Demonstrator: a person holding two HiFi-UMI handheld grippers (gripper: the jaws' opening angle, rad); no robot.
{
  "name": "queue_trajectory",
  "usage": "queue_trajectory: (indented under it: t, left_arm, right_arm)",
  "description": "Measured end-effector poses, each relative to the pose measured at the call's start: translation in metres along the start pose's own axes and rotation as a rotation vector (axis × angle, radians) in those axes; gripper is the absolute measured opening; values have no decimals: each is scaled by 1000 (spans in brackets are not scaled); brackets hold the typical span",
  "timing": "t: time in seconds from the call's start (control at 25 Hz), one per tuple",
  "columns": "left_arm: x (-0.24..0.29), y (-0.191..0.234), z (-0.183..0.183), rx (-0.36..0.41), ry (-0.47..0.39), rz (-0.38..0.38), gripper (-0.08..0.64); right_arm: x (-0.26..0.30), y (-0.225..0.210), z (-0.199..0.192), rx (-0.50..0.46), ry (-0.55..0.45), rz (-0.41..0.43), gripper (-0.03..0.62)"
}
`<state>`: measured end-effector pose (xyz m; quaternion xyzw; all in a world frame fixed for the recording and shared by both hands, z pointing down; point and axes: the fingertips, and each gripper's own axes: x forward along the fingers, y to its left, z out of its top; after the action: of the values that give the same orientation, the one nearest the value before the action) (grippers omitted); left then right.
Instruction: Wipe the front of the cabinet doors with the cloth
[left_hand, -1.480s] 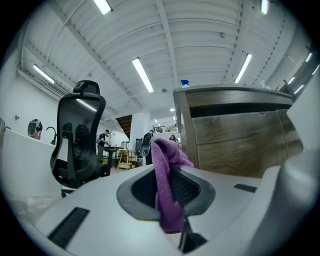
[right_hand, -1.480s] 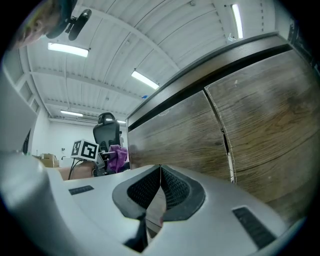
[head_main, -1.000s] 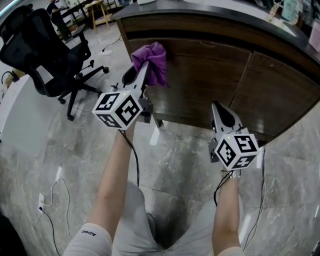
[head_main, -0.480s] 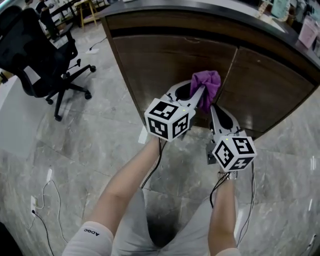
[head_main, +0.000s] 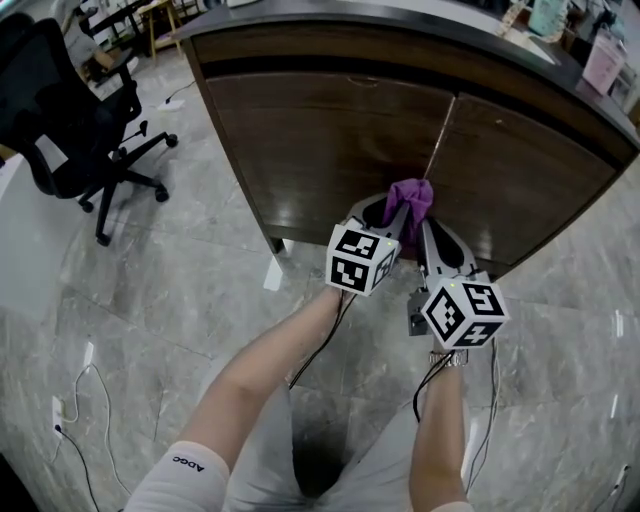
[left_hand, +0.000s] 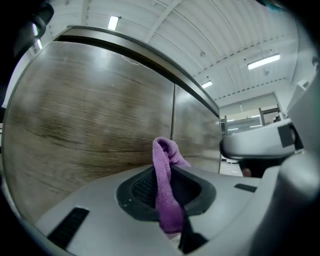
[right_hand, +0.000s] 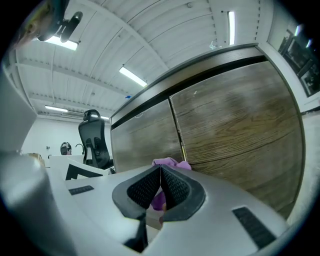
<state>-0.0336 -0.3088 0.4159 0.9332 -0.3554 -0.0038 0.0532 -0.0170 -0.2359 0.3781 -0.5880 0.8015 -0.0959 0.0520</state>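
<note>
- The left tongs (head_main: 398, 214) are clenched on a purple cloth (head_main: 412, 198); in the left gripper view the cloth runs up between the two pads and flops over above their tips.
- The bunched end of the cloth sits low on the cabinet front, right at the vertical seam (head_main: 441, 140) where the left door (head_main: 320, 130) meets the right door (head_main: 525, 175). Whether the fabric presses on the wood cannot be told.
- The right tongs (head_main: 436, 238) are clenched with nothing in them: in the right gripper view the ribbed pads meet along a thin line, and the bit of purple seen there lies beyond the tips.
- The two tools are close side by side, the right one just beside and slightly below the left, both pointing at the lower part of the doors.
- Both doors are dark brown wood grain under a dark counter (head_main: 400, 18) that curves away to the right.
- A bare forearm (head_main: 270, 370) leads to the left tool, and another forearm (head_main: 440, 430) to the right one, each with a black cable trailing down.
- A black office chair (head_main: 70, 110) stands well apart on the left, on the grey tiled floor (head_main: 180, 290).
- A white cord (head_main: 85, 400) lies on the floor at lower left.
</note>
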Motion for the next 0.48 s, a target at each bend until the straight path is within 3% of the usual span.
queue_trajectory:
  t: [0.48]
  left_arm:
    - [-32,65,15,16,-7,156,55]
  right_arm:
    - [11,11,-13,-46,35,27,29]
